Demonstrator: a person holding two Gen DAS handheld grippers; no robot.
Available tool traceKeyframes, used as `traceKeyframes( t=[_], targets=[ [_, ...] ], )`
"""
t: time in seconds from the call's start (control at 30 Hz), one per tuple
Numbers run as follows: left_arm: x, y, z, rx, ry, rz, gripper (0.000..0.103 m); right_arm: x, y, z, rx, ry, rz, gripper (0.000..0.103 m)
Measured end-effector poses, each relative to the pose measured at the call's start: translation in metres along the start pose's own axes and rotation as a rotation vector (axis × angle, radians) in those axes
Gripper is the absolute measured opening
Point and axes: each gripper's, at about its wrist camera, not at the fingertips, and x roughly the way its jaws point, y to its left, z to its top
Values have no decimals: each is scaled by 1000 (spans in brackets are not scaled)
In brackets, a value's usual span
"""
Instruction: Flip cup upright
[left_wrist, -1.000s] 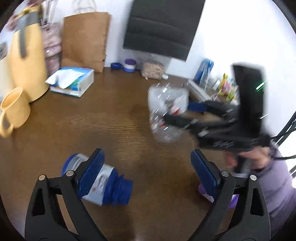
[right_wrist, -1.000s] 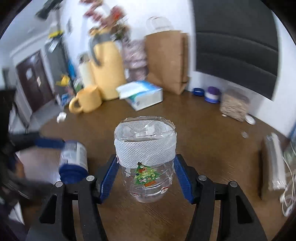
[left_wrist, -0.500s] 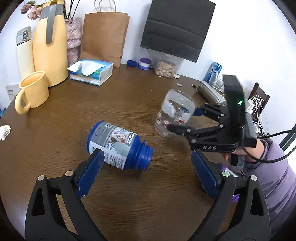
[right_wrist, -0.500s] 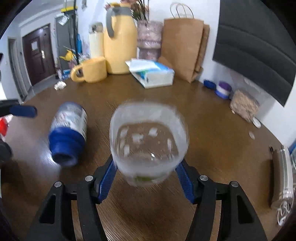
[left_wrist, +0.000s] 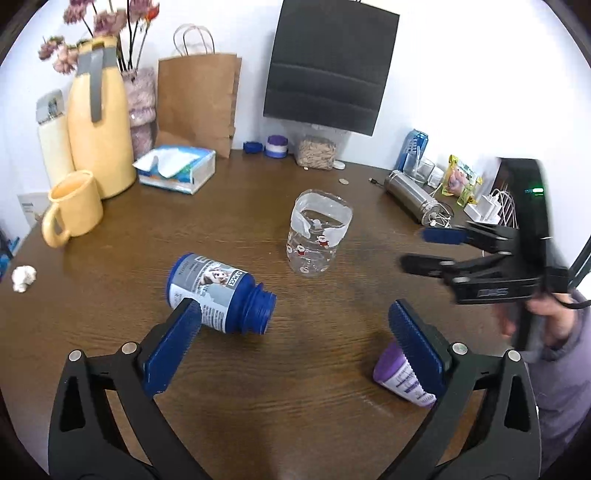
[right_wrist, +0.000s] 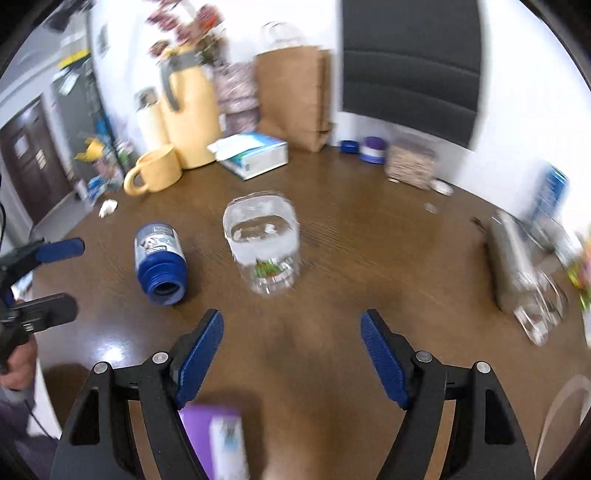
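The cup (left_wrist: 318, 232) now stands upright on the table (left_wrist: 258, 369), right of the blue jar (left_wrist: 218, 291); the right gripper (right_wrist: 291, 350) has let go and pulled back, fingers apart; the left gripper (left_wrist: 295, 339) is apart too; the flip looks done.

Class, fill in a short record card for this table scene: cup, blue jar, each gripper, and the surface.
cup: clear plastic cup stands upright, mouth up, free of both grippers
blue jar: blue jar lies on its side, left of the cup, open mouth toward the camera
left gripper: left gripper open, empty
right gripper: right gripper open, empty, short of the cup
surface: brown wooden table
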Motion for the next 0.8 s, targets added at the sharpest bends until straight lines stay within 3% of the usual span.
traceKeyframes(
  t=[0.2,0.33,0.47,0.6,0.67,0.8],
  targets=[
    [-53,-28,-19,51,-41,96,103,-86,22,-54,117,-73,-108,84],
    [-98,-45,-48,72,-63,128,103,-132,51,-106,168,-158,-77,84],
    [-139,-51,-86,73,-101,79,103,-152,88,-158,192,-184,-169,84],
    [-169,-59,-127,72,-142,105,103,-163,121,-199,212,-207,-151,84],
    [-182,-63,-145,81,-163,129,103,-167,137,-220,253,-224,-101,84],
    [-210,-62,-187,38,-179,185,103,-177,174,-243,178,-259,-91,84]
  ],
)
